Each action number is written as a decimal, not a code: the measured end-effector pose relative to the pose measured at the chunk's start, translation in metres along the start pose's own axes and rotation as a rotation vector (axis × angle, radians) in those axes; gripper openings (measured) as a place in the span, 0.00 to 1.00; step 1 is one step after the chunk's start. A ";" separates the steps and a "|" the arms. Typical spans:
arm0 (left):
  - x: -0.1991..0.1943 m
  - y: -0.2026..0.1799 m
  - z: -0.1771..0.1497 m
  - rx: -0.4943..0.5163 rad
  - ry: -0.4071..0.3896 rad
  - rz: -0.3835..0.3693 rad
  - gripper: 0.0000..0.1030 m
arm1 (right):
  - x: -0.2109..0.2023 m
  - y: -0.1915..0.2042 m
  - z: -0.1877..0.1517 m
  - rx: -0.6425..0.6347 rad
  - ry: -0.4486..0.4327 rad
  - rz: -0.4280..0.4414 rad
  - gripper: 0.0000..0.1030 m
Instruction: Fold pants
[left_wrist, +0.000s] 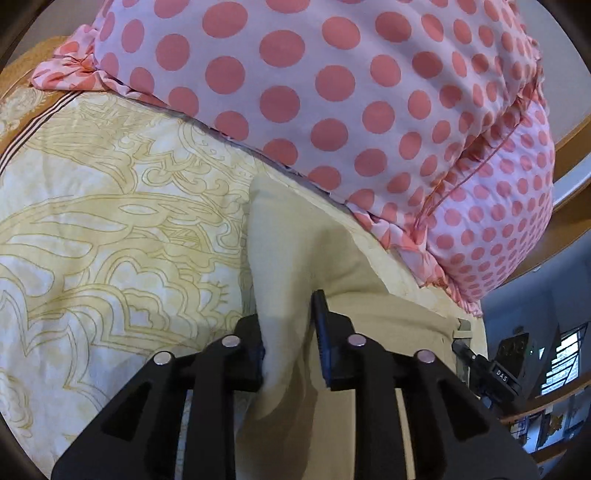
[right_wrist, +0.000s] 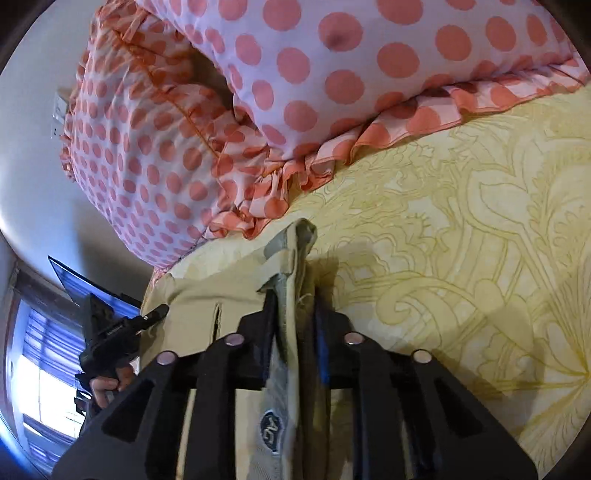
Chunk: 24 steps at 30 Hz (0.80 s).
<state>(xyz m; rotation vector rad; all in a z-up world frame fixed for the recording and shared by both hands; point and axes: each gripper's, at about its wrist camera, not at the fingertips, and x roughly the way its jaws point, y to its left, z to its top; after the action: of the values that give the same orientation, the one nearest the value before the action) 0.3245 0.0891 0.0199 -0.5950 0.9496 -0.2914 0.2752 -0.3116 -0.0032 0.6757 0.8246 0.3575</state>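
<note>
The beige pants (left_wrist: 317, 258) lie on a bed and are lifted at one end. In the left wrist view my left gripper (left_wrist: 290, 332) is shut on a bunched fold of the pants. In the right wrist view my right gripper (right_wrist: 295, 314) is shut on the pants' waistband edge (right_wrist: 291, 258), whose grey lining and a round label show between the fingers. The right gripper also shows at the right edge of the left wrist view (left_wrist: 480, 365), and the left gripper at the left of the right wrist view (right_wrist: 122, 332), held by a hand.
A yellow patterned bedsheet (left_wrist: 92, 221) (right_wrist: 461, 240) covers the bed. Pink polka-dot pillows (left_wrist: 332, 92) (right_wrist: 314, 74) lie just beyond the pants. A wooden headboard (left_wrist: 576, 140), a window (right_wrist: 37, 369) and a white wall (right_wrist: 33, 166) are at the sides.
</note>
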 end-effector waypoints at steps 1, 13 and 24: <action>-0.003 -0.001 -0.001 0.007 -0.005 0.004 0.22 | -0.005 0.004 0.001 -0.017 -0.006 -0.044 0.39; -0.067 -0.034 -0.057 0.087 0.026 -0.174 0.47 | -0.040 0.040 -0.050 0.032 0.057 0.252 0.85; -0.085 -0.027 -0.085 0.108 -0.055 0.023 0.37 | -0.065 0.059 -0.087 -0.084 -0.107 -0.108 0.97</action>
<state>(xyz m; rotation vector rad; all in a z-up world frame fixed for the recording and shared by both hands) 0.2068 0.0794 0.0558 -0.4902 0.8817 -0.3031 0.1650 -0.2672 0.0303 0.5645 0.7368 0.2549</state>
